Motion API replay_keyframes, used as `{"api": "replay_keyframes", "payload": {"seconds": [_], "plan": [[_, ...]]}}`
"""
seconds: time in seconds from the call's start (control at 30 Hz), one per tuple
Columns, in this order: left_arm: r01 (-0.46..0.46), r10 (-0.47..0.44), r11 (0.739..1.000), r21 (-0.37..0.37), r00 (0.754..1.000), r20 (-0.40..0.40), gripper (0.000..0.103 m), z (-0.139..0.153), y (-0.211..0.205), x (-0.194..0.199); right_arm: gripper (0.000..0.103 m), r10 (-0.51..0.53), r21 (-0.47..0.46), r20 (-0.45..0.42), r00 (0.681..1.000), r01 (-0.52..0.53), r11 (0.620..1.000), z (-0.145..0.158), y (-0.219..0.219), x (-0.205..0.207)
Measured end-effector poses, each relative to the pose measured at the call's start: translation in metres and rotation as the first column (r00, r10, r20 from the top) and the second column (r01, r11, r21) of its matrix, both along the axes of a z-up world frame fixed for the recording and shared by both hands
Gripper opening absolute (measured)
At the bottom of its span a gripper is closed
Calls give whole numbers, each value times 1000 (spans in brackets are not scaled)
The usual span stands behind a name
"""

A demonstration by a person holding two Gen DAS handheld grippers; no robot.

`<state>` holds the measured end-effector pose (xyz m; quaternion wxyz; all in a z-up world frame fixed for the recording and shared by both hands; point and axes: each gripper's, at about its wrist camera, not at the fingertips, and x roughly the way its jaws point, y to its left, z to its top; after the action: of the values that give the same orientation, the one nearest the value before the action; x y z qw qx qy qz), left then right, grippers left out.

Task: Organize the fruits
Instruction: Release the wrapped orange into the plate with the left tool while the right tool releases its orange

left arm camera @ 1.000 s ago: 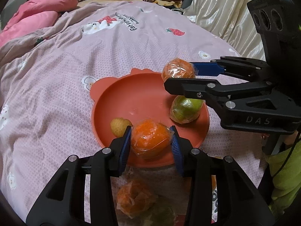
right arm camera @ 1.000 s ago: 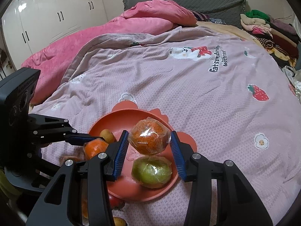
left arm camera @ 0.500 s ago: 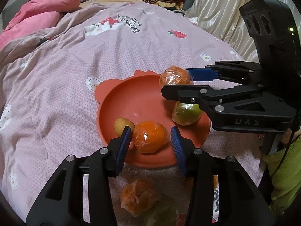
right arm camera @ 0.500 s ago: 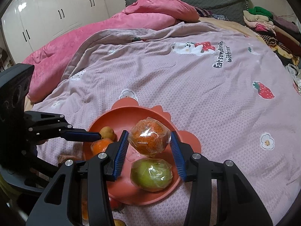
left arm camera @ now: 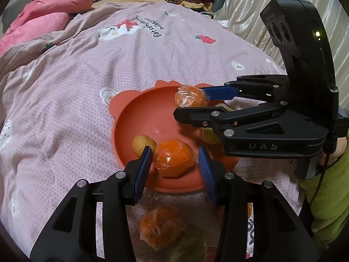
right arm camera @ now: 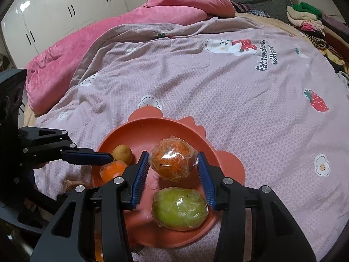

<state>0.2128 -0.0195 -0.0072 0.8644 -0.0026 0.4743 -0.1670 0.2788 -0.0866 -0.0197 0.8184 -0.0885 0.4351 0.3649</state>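
Blue ribbed pads of the right gripper point(right arm camera: 173, 168) are clamped on a plastic-wrapped orange point(right arm camera: 173, 160), held just over the far half of the red plate point(right arm camera: 231, 166), while the left gripper point(left arm camera: 174, 163) has just let go, its pads standing clear on either side of another wrapped orange point(left arm camera: 173, 160) now resting at the plate's near edge beside a small yellow fruit point(left arm camera: 142, 144). Step looks like drop-off; next move probably calls for lowering the right orange into bare plate beyond the wrapped green fruit point(right arm camera: 180, 207), then opening. Only the left view shows the wrapped orange point(left arm camera: 160, 227) left on the quilt point(left arm camera: 65, 109), near side; the right view shows the green fruit unblocked.
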Motion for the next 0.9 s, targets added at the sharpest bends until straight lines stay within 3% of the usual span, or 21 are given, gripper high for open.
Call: {"api": "replay_keyframes", "payload": {"seconds": [0.5,0.9], "plan": [[0,0,1000,0,1000,3,36,1,-1,-1,45,-13,32,-10,1000,14,999,4,-8,0],[1,-1,1000,1,1000,13,42,5,0,-4,55,-48,93,17,999,46,995,16,-25,-9]]}}
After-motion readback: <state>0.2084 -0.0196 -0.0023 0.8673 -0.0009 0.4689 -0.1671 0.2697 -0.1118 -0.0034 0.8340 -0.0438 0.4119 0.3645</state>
